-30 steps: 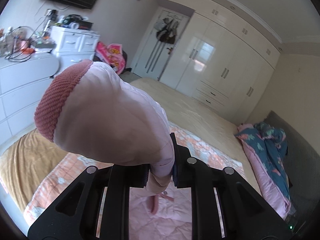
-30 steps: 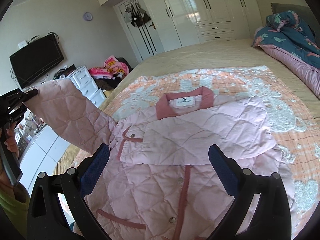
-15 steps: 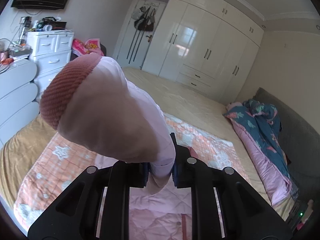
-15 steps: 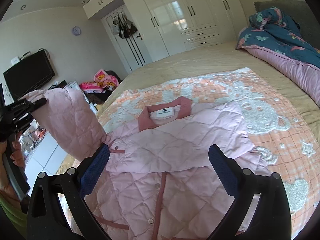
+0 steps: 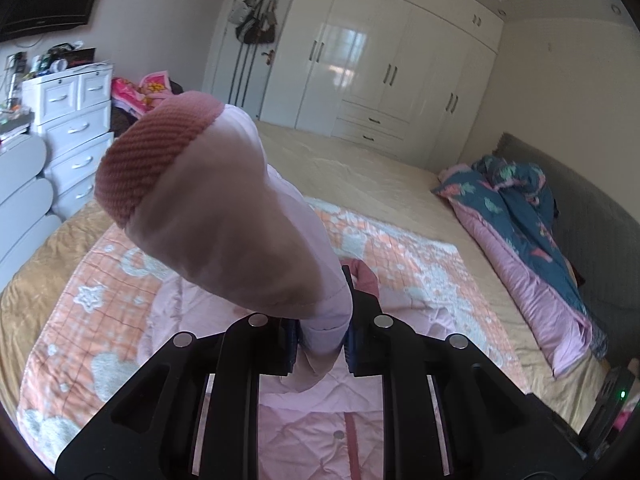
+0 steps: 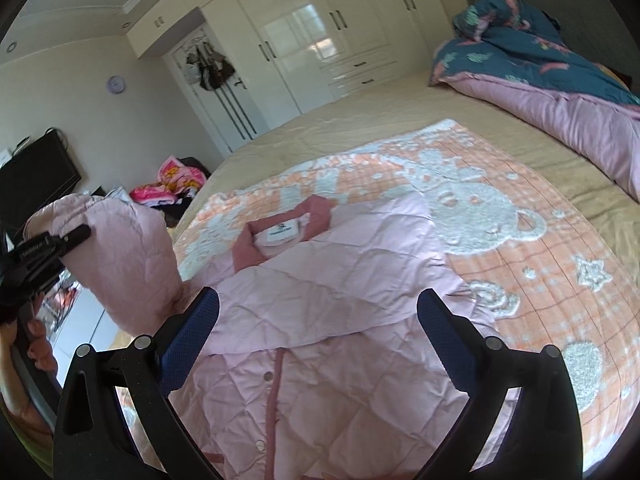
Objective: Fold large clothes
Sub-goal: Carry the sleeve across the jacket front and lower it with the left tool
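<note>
A pink quilted jacket (image 6: 328, 320) lies face up on an orange patterned blanket (image 6: 520, 248) on the bed, collar (image 6: 280, 228) away from me. One sleeve is folded across the chest. My left gripper (image 5: 320, 340) is shut on the other sleeve (image 5: 240, 232), which stands up with its ribbed dusty-pink cuff (image 5: 152, 160) at the top. In the right wrist view this gripper (image 6: 48, 244) holds the sleeve (image 6: 124, 264) raised at the jacket's left edge. My right gripper (image 6: 318, 332) is open and empty, hovering over the jacket's chest.
A blue and pink duvet (image 6: 540, 64) is bunched along the right side of the bed. White drawers (image 5: 76, 128) and a pile of bright clothes (image 6: 172, 184) stand left of the bed. White wardrobes (image 5: 400, 72) line the far wall.
My left gripper has carried the raised sleeve rightward and inward over the jacket. My right gripper has moved forward and lower over the chest, still open.
</note>
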`<action>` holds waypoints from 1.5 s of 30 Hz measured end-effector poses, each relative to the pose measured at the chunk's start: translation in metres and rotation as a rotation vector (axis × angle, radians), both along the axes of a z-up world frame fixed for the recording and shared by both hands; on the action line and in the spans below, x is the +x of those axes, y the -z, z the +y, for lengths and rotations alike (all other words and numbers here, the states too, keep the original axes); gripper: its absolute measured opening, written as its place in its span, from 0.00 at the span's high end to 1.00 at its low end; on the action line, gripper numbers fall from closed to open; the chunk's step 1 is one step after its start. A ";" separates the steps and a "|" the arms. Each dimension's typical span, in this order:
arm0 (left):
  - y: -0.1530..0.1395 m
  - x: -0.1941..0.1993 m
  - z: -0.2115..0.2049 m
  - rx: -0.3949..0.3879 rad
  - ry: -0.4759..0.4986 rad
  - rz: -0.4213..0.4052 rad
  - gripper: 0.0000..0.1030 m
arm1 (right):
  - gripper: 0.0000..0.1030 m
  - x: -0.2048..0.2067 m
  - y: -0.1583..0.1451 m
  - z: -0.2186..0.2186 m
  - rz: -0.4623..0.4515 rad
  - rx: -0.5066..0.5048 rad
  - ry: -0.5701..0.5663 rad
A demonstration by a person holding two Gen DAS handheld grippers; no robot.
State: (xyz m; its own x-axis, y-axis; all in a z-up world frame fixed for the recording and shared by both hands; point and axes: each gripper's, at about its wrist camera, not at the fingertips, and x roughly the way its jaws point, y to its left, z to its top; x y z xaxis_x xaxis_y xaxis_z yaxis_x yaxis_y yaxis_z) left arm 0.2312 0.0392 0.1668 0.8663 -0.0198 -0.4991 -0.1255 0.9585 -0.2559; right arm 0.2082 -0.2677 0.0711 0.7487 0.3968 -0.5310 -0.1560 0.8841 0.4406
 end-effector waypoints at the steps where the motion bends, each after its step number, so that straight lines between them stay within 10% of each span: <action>1: 0.005 0.003 -0.006 0.003 0.014 0.008 0.90 | 0.04 0.002 0.003 -0.005 0.009 0.007 0.009; 28: 0.138 0.062 -0.135 0.264 0.268 0.249 0.85 | 0.04 0.024 0.053 -0.079 0.115 0.079 0.152; 39: 0.168 0.057 -0.173 0.336 0.372 0.323 0.45 | 0.04 0.025 0.056 -0.090 0.125 0.083 0.189; 41: 0.168 0.052 -0.171 0.341 0.382 0.333 0.22 | 0.04 0.026 0.056 -0.091 0.125 0.082 0.190; 45: 0.164 0.040 -0.163 0.317 0.424 0.339 0.17 | 0.04 0.029 0.060 -0.088 0.144 0.077 0.192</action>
